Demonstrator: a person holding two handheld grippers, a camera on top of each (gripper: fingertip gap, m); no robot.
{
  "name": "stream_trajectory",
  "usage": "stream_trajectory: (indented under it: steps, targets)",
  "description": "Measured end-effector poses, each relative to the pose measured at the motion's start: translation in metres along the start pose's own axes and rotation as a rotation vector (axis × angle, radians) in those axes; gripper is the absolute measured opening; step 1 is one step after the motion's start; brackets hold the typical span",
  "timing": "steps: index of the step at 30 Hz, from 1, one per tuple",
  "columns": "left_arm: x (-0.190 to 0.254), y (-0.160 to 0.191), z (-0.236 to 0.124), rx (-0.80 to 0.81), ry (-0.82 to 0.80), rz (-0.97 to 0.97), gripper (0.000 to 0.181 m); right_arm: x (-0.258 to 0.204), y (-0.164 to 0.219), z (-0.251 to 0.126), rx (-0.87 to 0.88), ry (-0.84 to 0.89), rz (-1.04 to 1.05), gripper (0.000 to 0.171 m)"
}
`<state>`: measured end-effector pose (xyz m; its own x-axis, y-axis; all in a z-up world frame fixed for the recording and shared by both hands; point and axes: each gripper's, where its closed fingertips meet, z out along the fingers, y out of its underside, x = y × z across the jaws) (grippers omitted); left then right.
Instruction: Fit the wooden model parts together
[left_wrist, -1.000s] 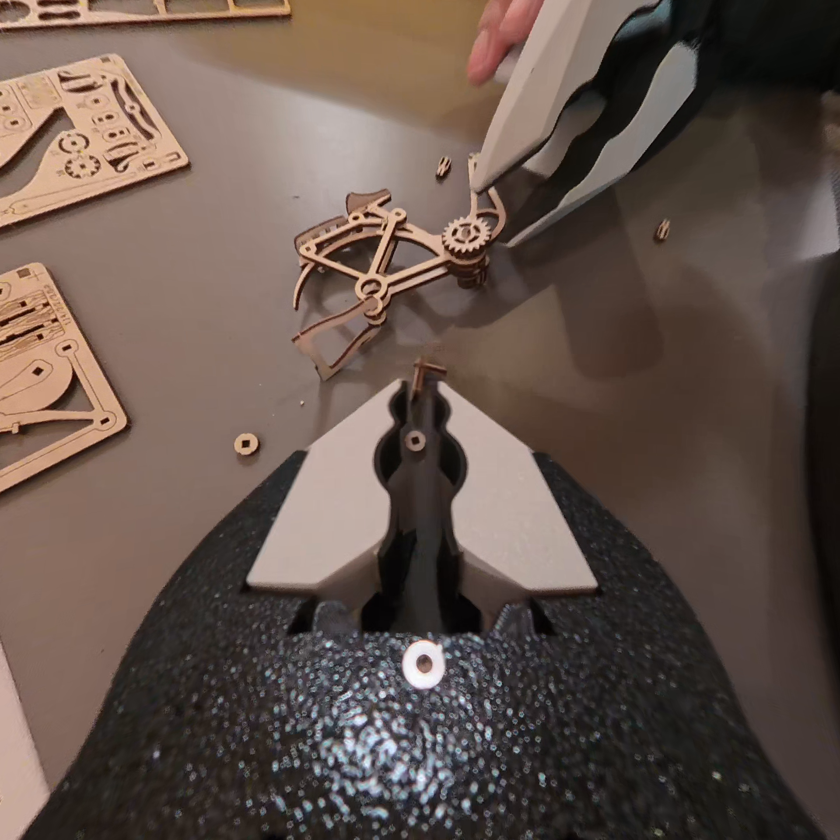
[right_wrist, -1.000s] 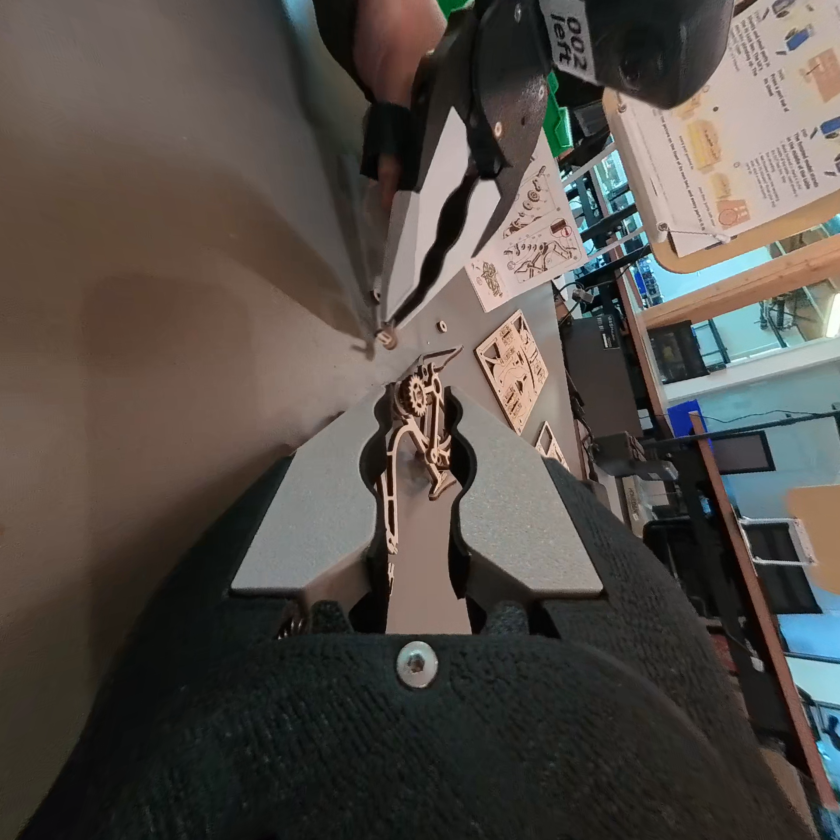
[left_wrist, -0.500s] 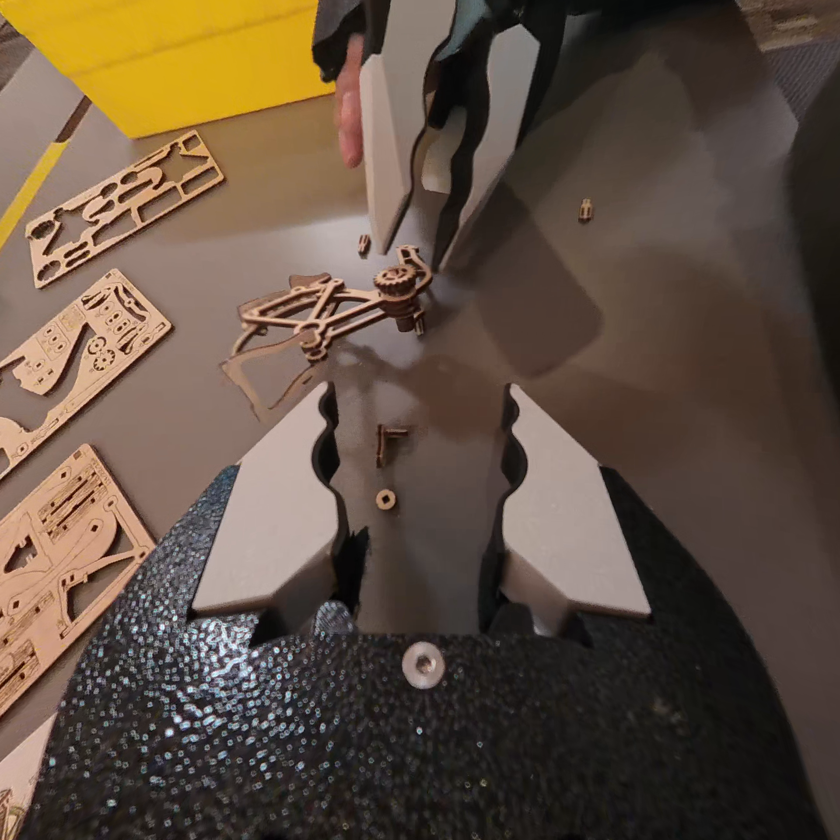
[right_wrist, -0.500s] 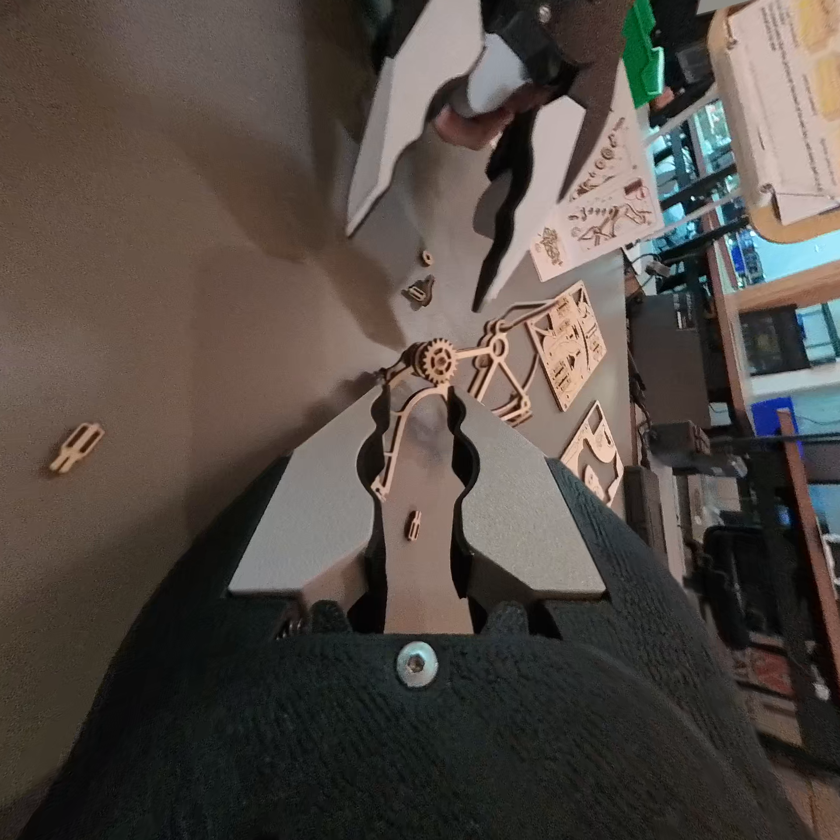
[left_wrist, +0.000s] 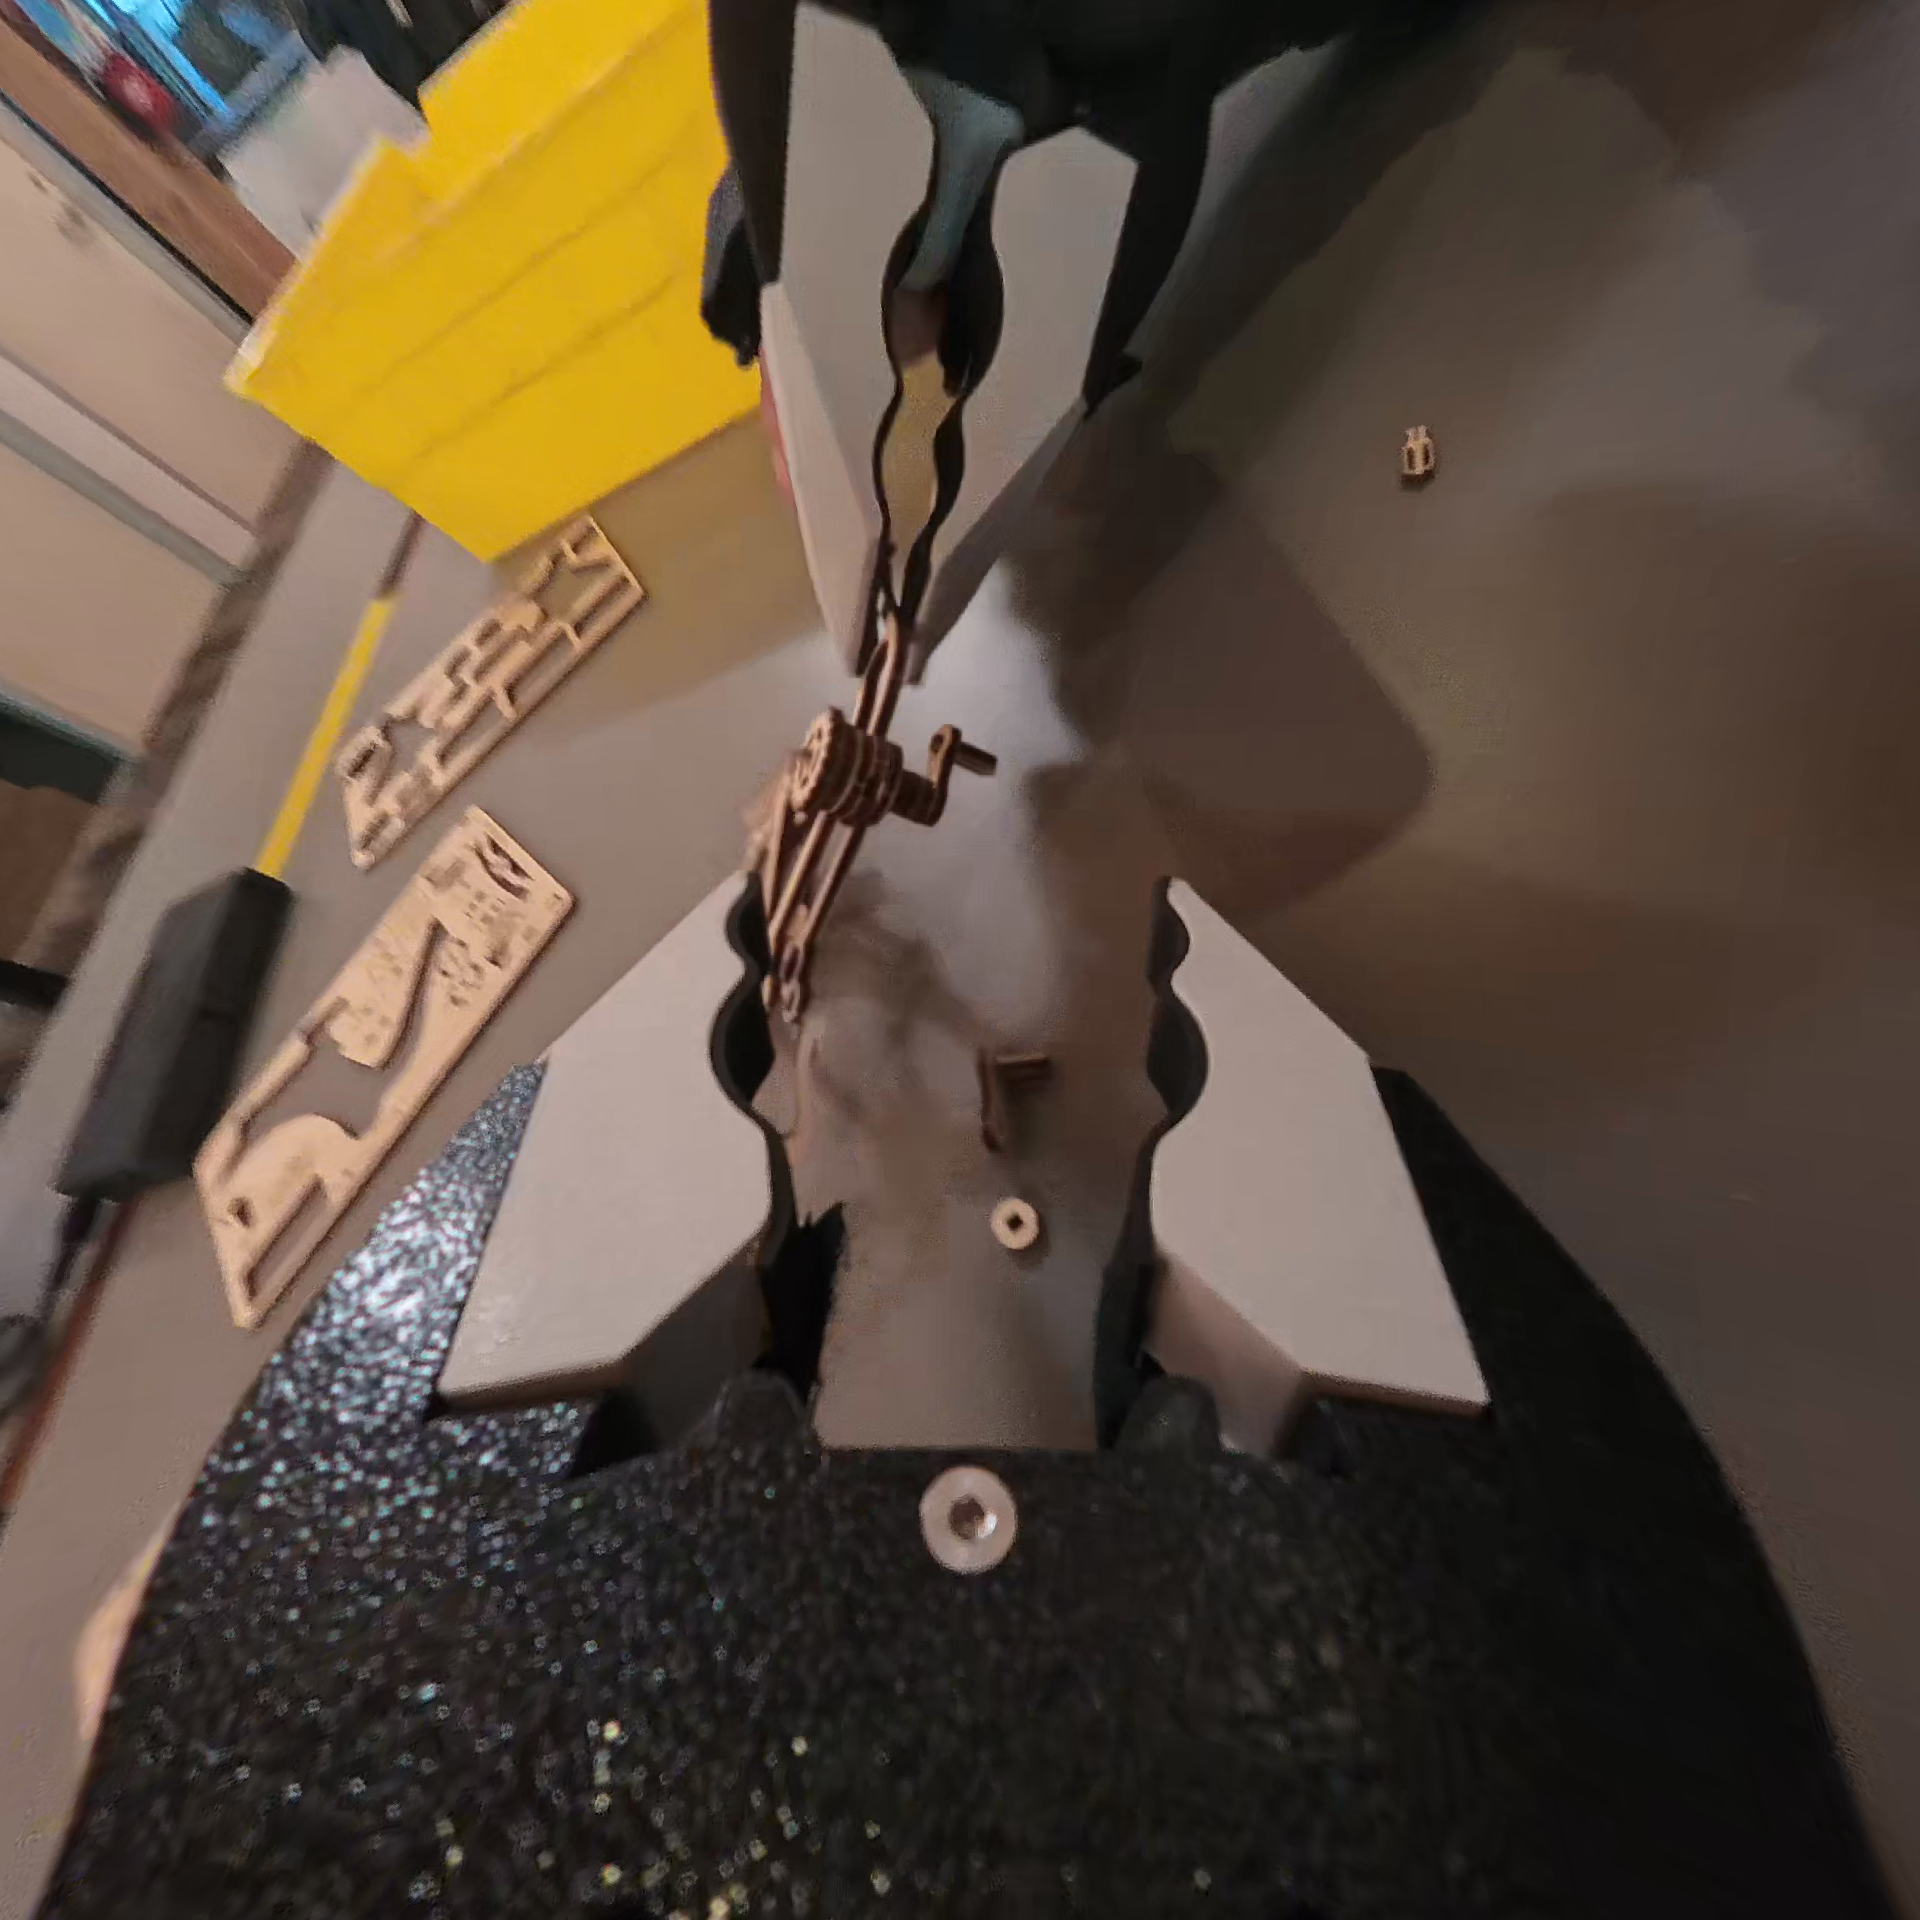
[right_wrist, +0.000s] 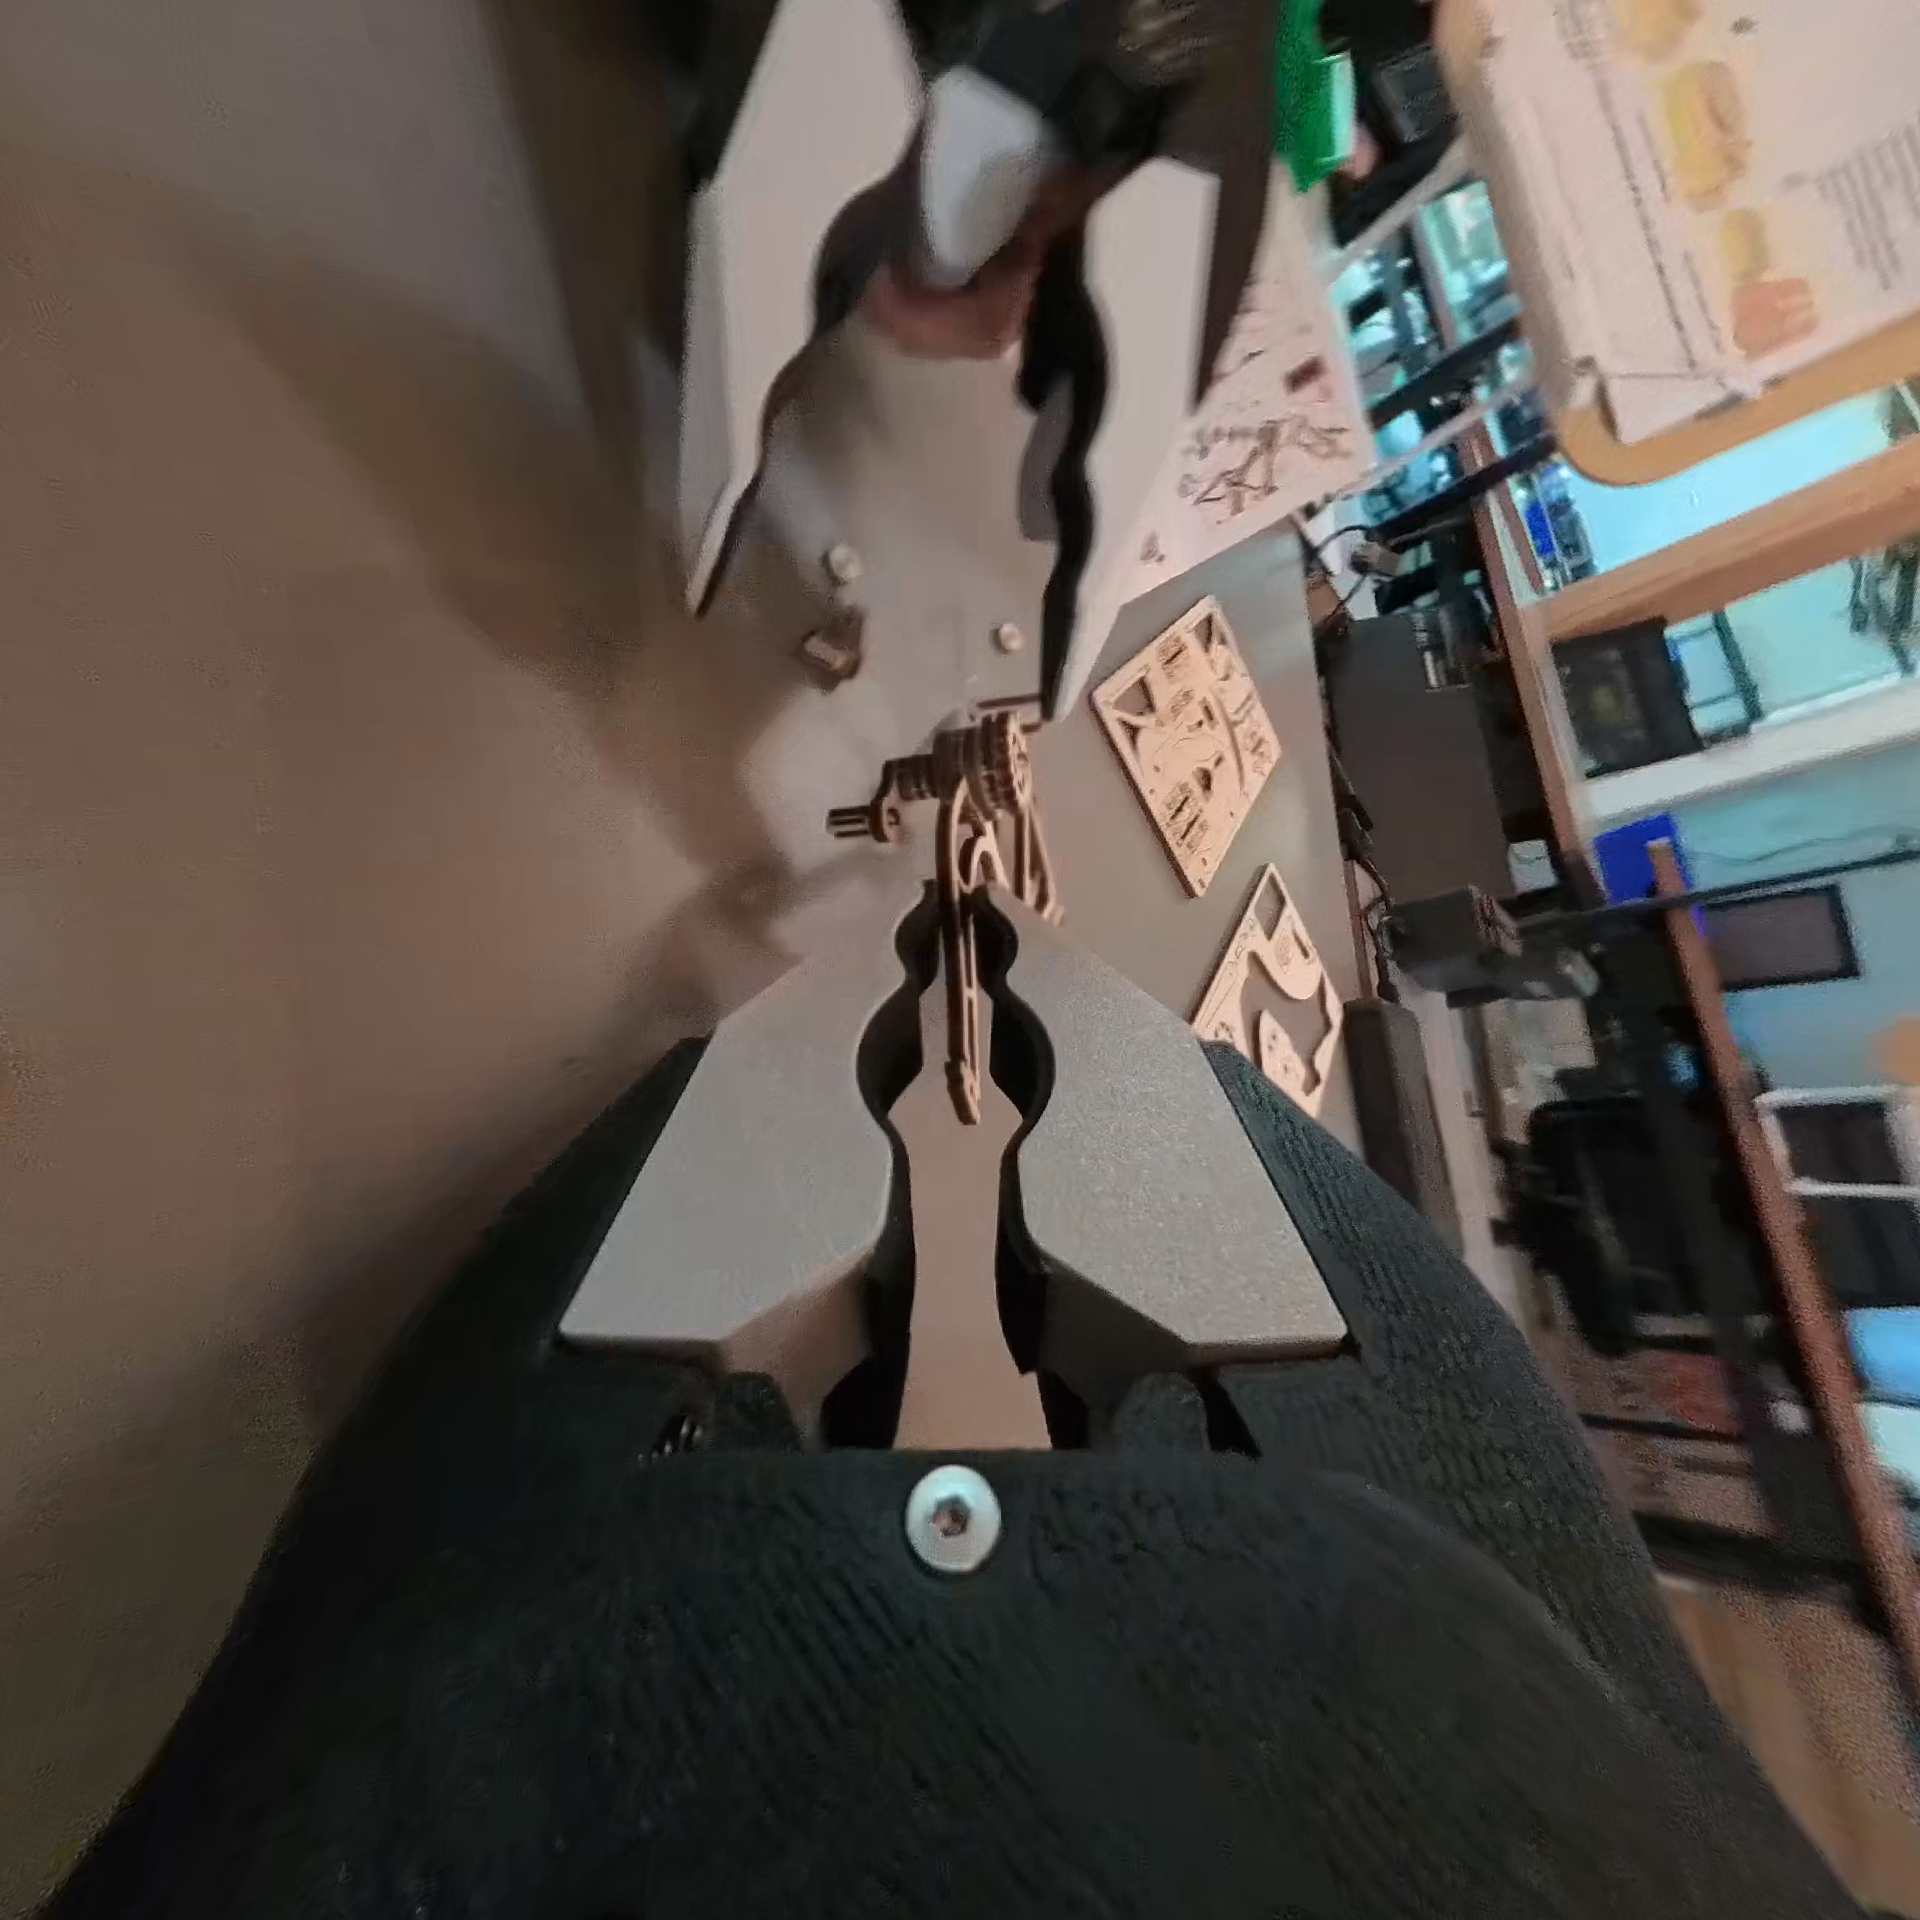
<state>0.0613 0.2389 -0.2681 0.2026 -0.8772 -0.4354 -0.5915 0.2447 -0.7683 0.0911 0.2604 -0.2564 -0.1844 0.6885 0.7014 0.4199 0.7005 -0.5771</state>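
Gripping the pale laser-cut wooden bicycle frame with its gear and crank (right_wrist: 971, 831) at frame centre, the right gripper (right_wrist: 961, 914) pinches one thin strut; the left gripper (left_wrist: 951, 914) gapes empty below. Blurred motion suggests that strut could snap or slip.

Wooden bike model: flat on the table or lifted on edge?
Lifted on edge: the wooden bike model hangs from the shut right gripper, clear of the table.
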Motion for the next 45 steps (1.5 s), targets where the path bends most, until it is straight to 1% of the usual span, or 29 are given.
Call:
stream_trajectory:
  steps: [3, 7, 14, 17, 19, 25, 28, 30, 32, 36, 45]
  targets:
    - [-0.014, -0.015, -0.001, 0.075, -0.062, 0.084, 0.069, 0.013, -0.007, -0.006, 0.064, 0.003, 0.143, 0.001]
    - [-0.026, -0.023, 0.001, 0.109, -0.087, 0.108, 0.063, 0.016, -0.011, -0.008, 0.120, -0.025, 0.253, 0.000]
    - [-0.031, -0.030, 0.003, 0.145, -0.124, 0.142, 0.042, 0.015, -0.011, -0.008, 0.140, -0.035, 0.276, 0.000]
    - [-0.030, -0.029, 0.003, 0.150, -0.117, 0.136, 0.035, 0.015, -0.011, -0.008, 0.147, -0.038, 0.285, 0.000]
    - [-0.028, -0.031, 0.002, 0.160, -0.116, 0.152, 0.027, 0.015, -0.011, -0.008, 0.151, -0.038, 0.292, 0.000]
    - [-0.028, -0.030, 0.002, 0.157, -0.132, 0.164, 0.026, 0.016, -0.012, -0.007, 0.163, -0.027, 0.297, 0.001]
    - [-0.029, -0.030, 0.002, 0.157, -0.133, 0.158, 0.026, 0.022, -0.021, -0.009, 0.209, -0.012, 0.308, 0.016]
    - [-0.029, -0.030, 0.003, 0.154, -0.136, 0.160, 0.026, 0.022, -0.026, -0.008, 0.222, -0.021, 0.302, 0.019]
    - [-0.029, -0.029, 0.004, 0.147, -0.137, 0.162, 0.026, 0.022, -0.025, -0.003, 0.193, -0.017, 0.269, 0.021]
    - [-0.028, -0.029, 0.005, 0.144, -0.141, 0.173, 0.026, 0.023, -0.024, 0.002, 0.161, 0.010, 0.205, 0.020]
    - [-0.027, -0.028, 0.004, 0.143, -0.138, 0.178, 0.026, 0.021, -0.024, 0.004, 0.126, 0.007, 0.115, 0.016]
